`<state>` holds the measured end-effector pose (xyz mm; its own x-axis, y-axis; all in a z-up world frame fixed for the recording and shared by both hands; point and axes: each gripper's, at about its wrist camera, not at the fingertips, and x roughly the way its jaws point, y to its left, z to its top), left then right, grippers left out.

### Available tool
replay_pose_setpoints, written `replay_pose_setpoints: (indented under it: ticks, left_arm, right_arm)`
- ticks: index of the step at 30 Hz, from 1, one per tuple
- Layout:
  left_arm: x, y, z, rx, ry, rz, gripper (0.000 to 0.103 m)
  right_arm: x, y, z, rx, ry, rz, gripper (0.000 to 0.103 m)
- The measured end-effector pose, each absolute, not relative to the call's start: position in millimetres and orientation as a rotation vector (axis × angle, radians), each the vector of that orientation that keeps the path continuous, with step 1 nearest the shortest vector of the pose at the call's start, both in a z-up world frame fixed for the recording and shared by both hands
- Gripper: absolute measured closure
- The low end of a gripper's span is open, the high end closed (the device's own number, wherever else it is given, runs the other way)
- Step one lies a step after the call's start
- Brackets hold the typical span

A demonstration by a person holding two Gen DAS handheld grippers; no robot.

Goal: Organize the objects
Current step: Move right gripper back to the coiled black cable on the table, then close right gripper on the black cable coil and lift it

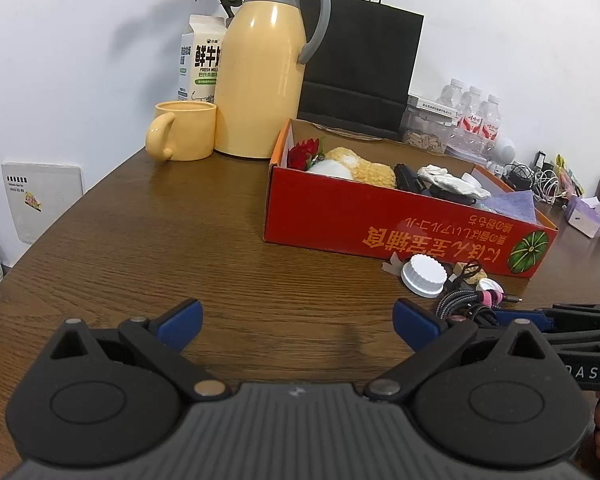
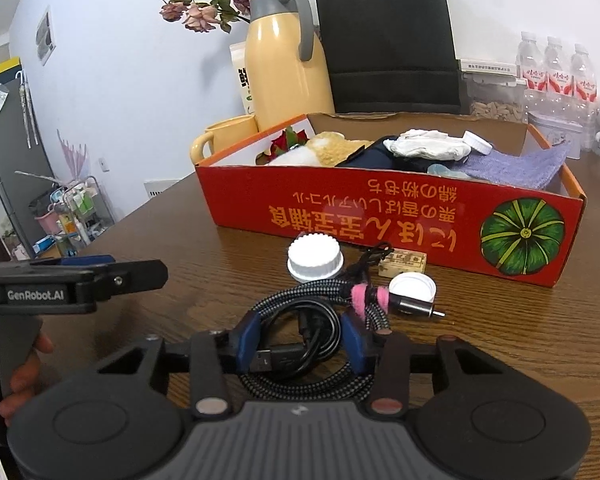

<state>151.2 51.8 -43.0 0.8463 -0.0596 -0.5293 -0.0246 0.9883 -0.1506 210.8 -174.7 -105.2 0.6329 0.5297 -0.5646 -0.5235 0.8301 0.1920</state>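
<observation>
A red cardboard box [image 2: 380, 216] [image 1: 380, 224] stands on the wooden table, holding a plush toy, a red flower, gloves, a dark item and a purple cloth. In front of it lie a white ribbed lid [image 2: 315, 258] [image 1: 423, 275], a smaller white cap [image 2: 413, 286], a small tan block [image 2: 403, 262] and a coiled braided cable with a pink tie [image 2: 300, 316] [image 1: 460, 302]. My right gripper [image 2: 300, 342] has its blue pads closed around the black cable bundle on the table. My left gripper [image 1: 298, 322] is wide open and empty over bare table.
A yellow thermos jug [image 1: 260, 68], yellow mug [image 1: 184, 130], milk carton [image 1: 200, 56] and black paper bag [image 1: 360, 68] stand behind the box. Water bottles [image 2: 556, 68], a jar of nuts [image 2: 496, 100] and chargers [image 1: 540, 178] sit at the right.
</observation>
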Motion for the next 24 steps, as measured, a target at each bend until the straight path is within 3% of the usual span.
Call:
replay_pose_setpoints:
  ticks: [19, 22, 24]
  left_arm:
    - [152, 27, -42, -0.109, 0.597, -0.096, 0.0]
    - [156, 4, -43, -0.083, 0.625, -0.155, 0.0]
    - [160, -13, -44, -0.062, 0.646, -0.186, 0.0]
  right_arm:
    - [209, -223, -84, 0.16, 0.505, 0.544, 0.067]
    - [211, -238, -82, 0.18, 0.487, 0.51, 0.091]
    - [214, -249, -82, 0.197, 0.484, 0.486, 0.091]
